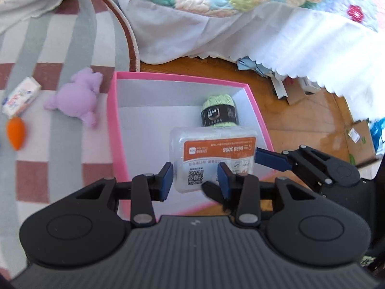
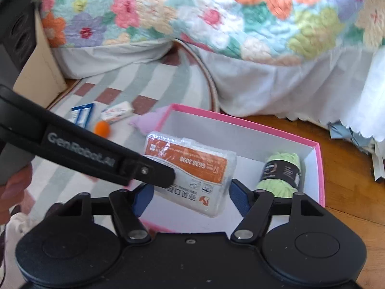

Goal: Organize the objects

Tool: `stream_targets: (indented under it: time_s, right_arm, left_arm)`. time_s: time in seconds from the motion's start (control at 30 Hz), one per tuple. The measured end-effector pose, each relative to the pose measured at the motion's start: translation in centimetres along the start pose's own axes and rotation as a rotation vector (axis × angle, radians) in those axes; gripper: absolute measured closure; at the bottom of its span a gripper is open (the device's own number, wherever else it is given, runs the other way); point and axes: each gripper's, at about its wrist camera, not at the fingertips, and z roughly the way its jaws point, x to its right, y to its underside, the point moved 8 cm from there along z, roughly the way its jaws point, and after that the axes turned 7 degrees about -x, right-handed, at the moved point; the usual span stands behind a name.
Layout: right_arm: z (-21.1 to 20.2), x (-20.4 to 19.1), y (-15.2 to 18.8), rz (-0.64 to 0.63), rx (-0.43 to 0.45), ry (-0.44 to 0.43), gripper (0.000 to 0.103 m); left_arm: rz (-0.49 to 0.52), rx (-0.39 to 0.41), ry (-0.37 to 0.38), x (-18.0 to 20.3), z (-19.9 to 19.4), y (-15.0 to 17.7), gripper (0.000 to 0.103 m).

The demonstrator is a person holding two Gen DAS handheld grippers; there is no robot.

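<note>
Left gripper (image 1: 195, 177): clenched on the near edge of a clear plastic pack (image 1: 214, 155) with an orange label.
Right gripper (image 2: 190, 197): jaws apart on either side of the pack, pads not pressing.
Pack: held tilted above the pink box (image 1: 113, 130).
Box contents: green yarn ball (image 1: 220, 112) in the far right corner.
Rug (image 1: 48, 55): purple plush toy (image 1: 77, 98), orange carrot (image 1: 15, 132), small white packet (image 1: 21, 95).
</note>
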Motion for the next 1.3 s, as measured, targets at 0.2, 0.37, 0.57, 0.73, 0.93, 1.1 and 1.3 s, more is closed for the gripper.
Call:
stream_targets:
  time_s: [0.2, 0.37, 0.57, 0.73, 0.93, 1.1, 1.3]
  right_arm:
    - [4.5, 3.4, -0.2, 0.026, -0.052, -0.031, 0.038]
    - [8.2, 6.1, -1.1, 0.016, -0.093, -0.050, 0.039]
    - [11.8, 8.1, -1.7, -0.003, -0.145, -0.075, 0.040]
    - [14.2, 8.7, -1.4, 0.004, -0.202, -0.068, 0.046]
    - [15.3, 9.8, -1.2, -0.001, -0.224, -0.032, 0.047]
    - [15.9, 9.9, -1.1, 0.012, -0.224, -0.005, 0.047]
    - [16.1, 10.1, -1.4, 0.047, -0.211, 0.019, 0.048]
  left_arm:
    - [-0.043, -0.023, -0.032, -0.6, 5.0, -2.4, 0.064]
    - [-0.036, -0.013, -0.123, -0.2, 8.3, -4.4, 0.064]
    - [-0.076, -0.026, -0.162, -1.1, 11.3, -5.8, 0.064]
    - [-0.073, -0.048, -0.196, -1.4, 13.3, -6.2, 0.064]
    - [-0.096, -0.052, -0.179, -1.3, 15.0, -6.6, 0.064]
    - [-0.077, -0.041, -0.198, -1.3, 15.9, -6.7, 0.064]
    - [-0.056, -0.008, -0.214, -1.4, 16.2, -7.1, 0.065]
